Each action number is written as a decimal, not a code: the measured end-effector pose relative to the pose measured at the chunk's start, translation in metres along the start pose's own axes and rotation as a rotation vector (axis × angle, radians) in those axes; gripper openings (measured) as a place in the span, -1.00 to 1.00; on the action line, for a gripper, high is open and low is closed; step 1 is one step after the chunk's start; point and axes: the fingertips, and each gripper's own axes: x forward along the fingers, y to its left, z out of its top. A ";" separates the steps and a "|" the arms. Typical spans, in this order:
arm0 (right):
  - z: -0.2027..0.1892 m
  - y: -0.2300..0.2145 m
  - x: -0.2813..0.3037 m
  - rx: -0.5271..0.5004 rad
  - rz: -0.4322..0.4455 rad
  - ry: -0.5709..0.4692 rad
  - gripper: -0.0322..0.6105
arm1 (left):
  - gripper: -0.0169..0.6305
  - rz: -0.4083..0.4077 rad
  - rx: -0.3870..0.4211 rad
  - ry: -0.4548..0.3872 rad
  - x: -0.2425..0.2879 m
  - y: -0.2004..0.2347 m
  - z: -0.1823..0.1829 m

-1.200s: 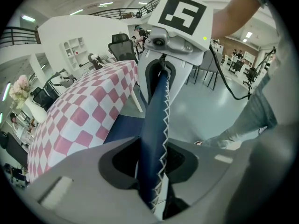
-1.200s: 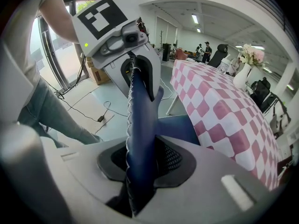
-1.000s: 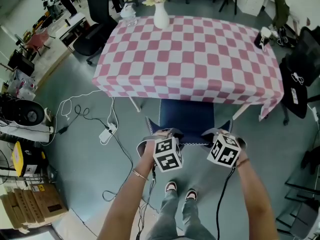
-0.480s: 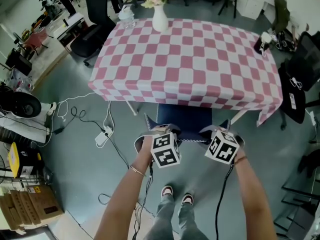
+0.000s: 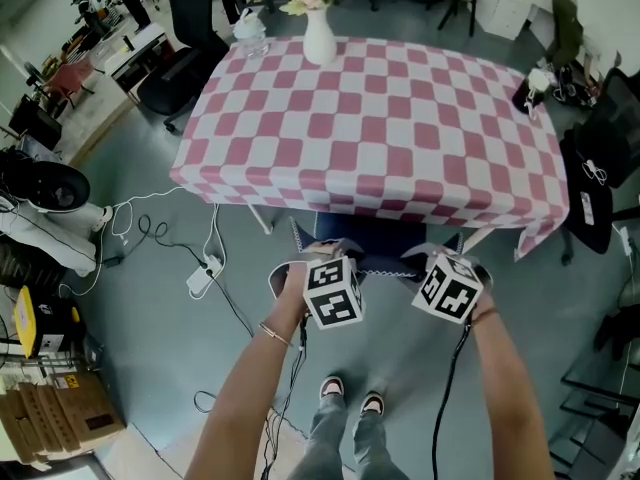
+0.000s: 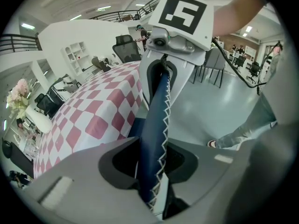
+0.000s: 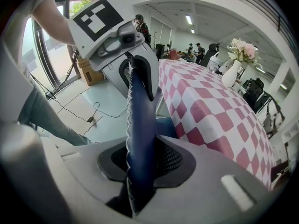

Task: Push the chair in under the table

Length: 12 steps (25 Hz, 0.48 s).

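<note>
Table (image 5: 370,118) over chair (image 5: 375,236), power strip (image 5: 203,276) alongside

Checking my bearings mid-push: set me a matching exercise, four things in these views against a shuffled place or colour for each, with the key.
Things:
1 chair backrest
2 vase
3 power strip
4 tablecloth

Matches:
A on the floor
B pink and white checks
C clamped by the left gripper and the right gripper
D at the tablecloth's far edge

Pairs: 1-C; 2-D; 3-A; 4-B
</note>
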 end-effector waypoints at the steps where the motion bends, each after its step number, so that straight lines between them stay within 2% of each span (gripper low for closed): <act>1: 0.000 -0.002 0.000 -0.001 0.003 0.000 -0.59 | -0.64 -0.004 0.000 0.004 0.001 0.002 0.000; 12: -0.001 -0.003 0.001 -0.017 0.024 -0.015 -0.59 | -0.64 -0.033 0.004 0.006 0.002 0.000 0.000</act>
